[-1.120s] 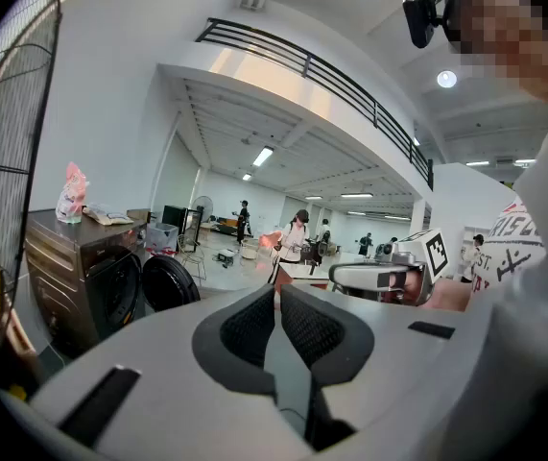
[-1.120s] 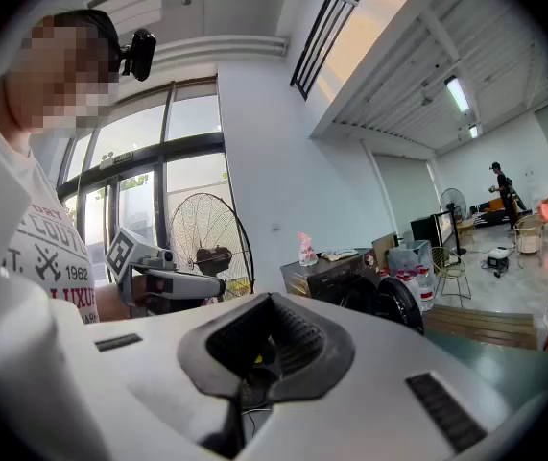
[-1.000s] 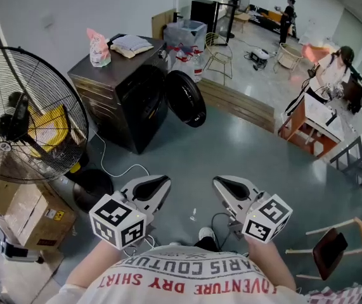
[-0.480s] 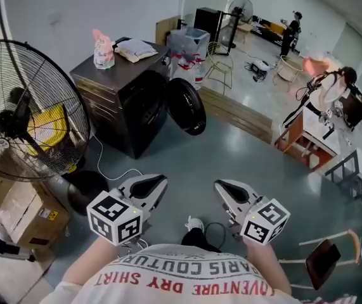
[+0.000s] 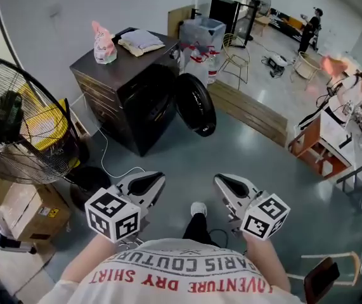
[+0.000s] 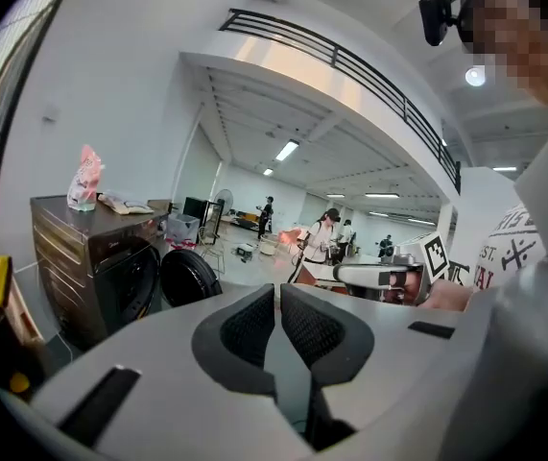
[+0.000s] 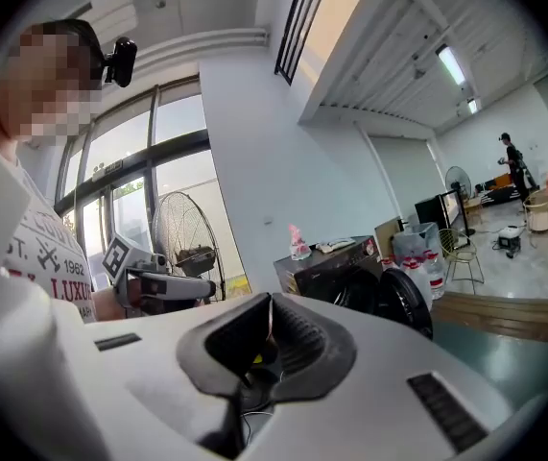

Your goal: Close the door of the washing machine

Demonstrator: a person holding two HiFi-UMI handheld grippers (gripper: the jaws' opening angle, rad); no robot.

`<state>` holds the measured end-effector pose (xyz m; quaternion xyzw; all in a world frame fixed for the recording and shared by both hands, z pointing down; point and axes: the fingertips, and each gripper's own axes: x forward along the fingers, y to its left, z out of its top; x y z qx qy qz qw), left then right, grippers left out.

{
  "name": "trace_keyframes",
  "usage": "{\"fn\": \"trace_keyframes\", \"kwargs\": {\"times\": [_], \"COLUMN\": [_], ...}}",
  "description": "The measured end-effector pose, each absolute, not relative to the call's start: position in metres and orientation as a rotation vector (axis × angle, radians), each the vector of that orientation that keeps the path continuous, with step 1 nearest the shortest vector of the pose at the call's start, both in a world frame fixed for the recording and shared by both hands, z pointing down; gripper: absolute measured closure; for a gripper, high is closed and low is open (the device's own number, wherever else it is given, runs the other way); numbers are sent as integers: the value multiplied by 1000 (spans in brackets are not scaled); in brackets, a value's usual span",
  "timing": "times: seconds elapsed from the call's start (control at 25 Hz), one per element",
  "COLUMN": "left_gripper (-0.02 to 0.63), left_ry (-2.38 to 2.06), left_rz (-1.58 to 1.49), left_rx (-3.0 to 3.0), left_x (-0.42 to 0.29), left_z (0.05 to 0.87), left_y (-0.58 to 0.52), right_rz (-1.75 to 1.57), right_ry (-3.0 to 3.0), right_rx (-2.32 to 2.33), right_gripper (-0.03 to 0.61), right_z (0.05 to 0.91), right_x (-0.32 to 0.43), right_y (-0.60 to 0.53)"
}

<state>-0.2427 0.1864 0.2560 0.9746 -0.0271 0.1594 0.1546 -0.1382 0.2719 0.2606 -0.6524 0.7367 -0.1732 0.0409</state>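
Observation:
The dark washing machine (image 5: 127, 87) stands on the floor ahead, well beyond both grippers. Its round door (image 5: 195, 105) hangs swung open to the right of the drum opening. The left gripper view shows the same washing machine (image 6: 101, 272) and its door (image 6: 189, 277) at the left; the right gripper view has the washing machine (image 7: 336, 267) and door (image 7: 408, 301) at mid-right. My left gripper (image 5: 148, 183) and right gripper (image 5: 230, 183) are held side by side close to my chest. Both have their jaws shut together with nothing between them.
A large pedestal fan (image 5: 22, 128) stands at the left beside cardboard boxes (image 5: 19, 211). A pink bag (image 5: 103, 43) and folded cloth (image 5: 141, 40) lie on the machine's top. A white cable (image 5: 114, 163) runs across the floor. Wooden planks (image 5: 250, 113), a wire chair (image 5: 234, 59) and people at desks (image 5: 352, 100) fill the right.
I have stepped forward: the washing machine and its open door sit nearer and more central in the head view. Both grippers stay shut in front of my chest.

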Motion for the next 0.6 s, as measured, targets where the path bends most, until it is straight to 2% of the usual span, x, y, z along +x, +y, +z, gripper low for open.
{"fn": "trace_keyframes", "kwargs": {"times": [0.6], "left_gripper": [571], "left_ry": [-175], "left_rz": [587], "left_rx": [2625], "left_x": [1], "left_z": [334], "left_y": [64], "right_rz": [-808], "right_ry": [2330], "right_rx": [-1825], "right_gripper": [552], "right_z": [344], "right_x": [105], "right_y": [152]}}
